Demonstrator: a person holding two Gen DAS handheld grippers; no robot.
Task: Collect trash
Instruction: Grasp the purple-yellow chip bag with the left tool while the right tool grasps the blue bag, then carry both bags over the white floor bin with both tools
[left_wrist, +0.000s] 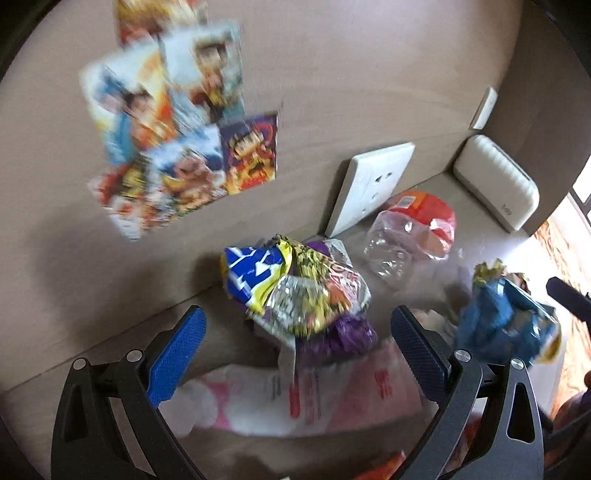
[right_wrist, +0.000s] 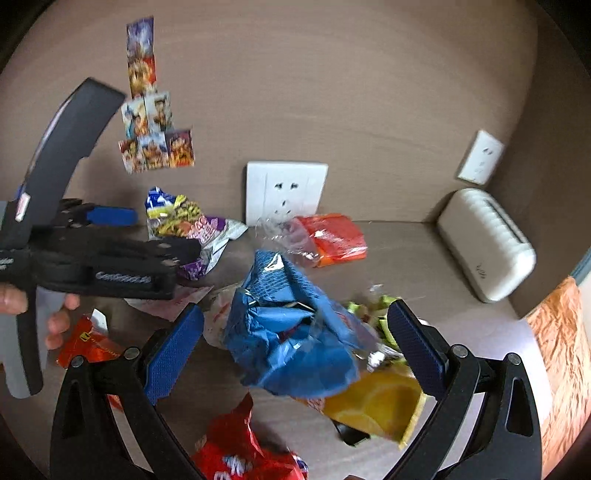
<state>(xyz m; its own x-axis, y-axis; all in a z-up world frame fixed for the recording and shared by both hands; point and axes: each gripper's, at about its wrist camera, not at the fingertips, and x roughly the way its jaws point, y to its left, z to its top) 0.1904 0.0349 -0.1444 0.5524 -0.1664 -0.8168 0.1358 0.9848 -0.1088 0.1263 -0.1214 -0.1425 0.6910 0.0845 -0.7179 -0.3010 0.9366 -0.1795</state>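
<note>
My left gripper (left_wrist: 297, 334) is open, its jaws wide apart around a crumpled blue, yellow and purple snack wrapper (left_wrist: 295, 288) that lies on a pink and white plastic bag (left_wrist: 295, 398). My right gripper (right_wrist: 295, 332) is open around a crumpled blue wrapper (right_wrist: 291, 332), which also shows in the left wrist view (left_wrist: 506, 321). The blue wrapper rests above a yellow orange-print packet (right_wrist: 380, 406). The left gripper also shows in the right wrist view (right_wrist: 110, 236), over the colourful wrapper (right_wrist: 188, 221). A clear plastic bag with an orange pack (left_wrist: 413, 229) (right_wrist: 332, 236) lies by the wall.
A white wall socket (right_wrist: 286, 192) and a white ribbed device (right_wrist: 487, 243) stand at the back of the brown desk (right_wrist: 424, 240). Red wrappers (right_wrist: 240, 454) (right_wrist: 88, 343) lie at the front. Stickers (right_wrist: 155, 129) are on the wall. An orange patterned surface (right_wrist: 557, 354) lies past the right edge.
</note>
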